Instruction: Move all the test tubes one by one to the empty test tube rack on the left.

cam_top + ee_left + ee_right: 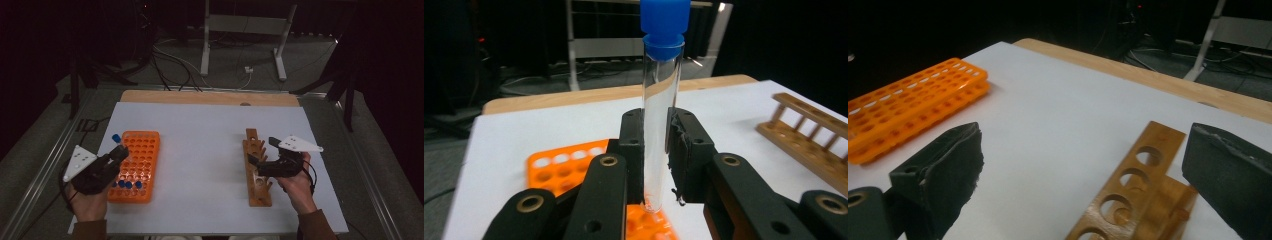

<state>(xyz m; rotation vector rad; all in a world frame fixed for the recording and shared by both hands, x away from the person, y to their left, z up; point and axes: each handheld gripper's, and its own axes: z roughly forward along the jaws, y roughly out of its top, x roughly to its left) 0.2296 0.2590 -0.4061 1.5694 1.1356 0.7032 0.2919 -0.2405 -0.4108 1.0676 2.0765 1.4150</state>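
Observation:
My left gripper [119, 151] [656, 120] is shut on a clear test tube [663, 75] with a blue cap [116, 137], held upright over the left edge of an orange tube rack [142, 150] [559, 170]. Several blue-capped tubes [127, 184] stand in that rack's near rows. At the right lies a wooden tube rack [257, 192] [1128, 195] with round holes. My right gripper [263, 151] [1087, 137] stands open just above the wooden rack's middle, with nothing between its pads. The orange rack [913, 110] also lies far to the left in the right gripper view.
Both racks rest on a white sheet [200, 150] over a wooden table [200, 96]. Between the racks the sheet is bare. Behind the table, a metal stand [240, 30] and cables [175, 65] lie on the dark floor.

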